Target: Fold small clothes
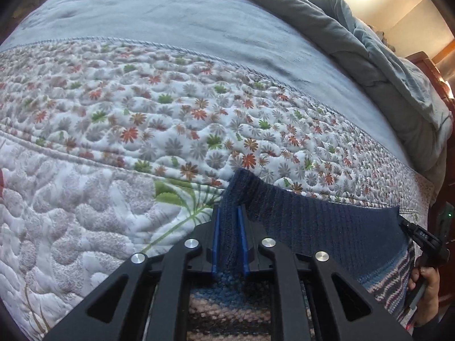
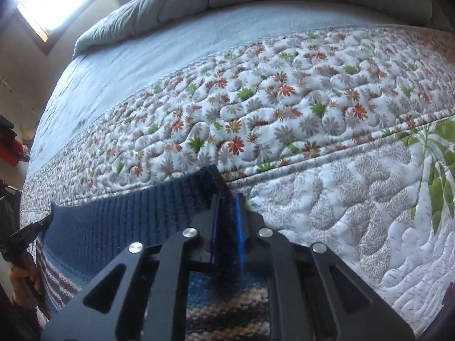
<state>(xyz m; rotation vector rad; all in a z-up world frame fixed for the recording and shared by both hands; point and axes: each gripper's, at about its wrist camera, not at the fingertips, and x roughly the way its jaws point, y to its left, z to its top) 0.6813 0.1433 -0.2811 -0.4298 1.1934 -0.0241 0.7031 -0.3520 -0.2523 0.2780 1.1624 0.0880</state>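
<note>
1. Knitwear: your left claw and right claw each pinch a corner of the ribbed navy sweater band.
2. It stretches sideways between them, over the quilted floral bed.

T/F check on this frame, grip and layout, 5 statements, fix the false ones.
1. Both grippers have the navy ribbed hem of the knit garment between their pads. True: left gripper, right gripper.
2. The garment is plain navy all over. False: below the hem it is striped.
3. The garment lies over a floral quilt. True.
4. The grey comforter is spread flat across the whole bed. False: it is bunched up at the far side.
5. The two grippers grip the same corner. False: they hold opposite ends of the hem.
</note>
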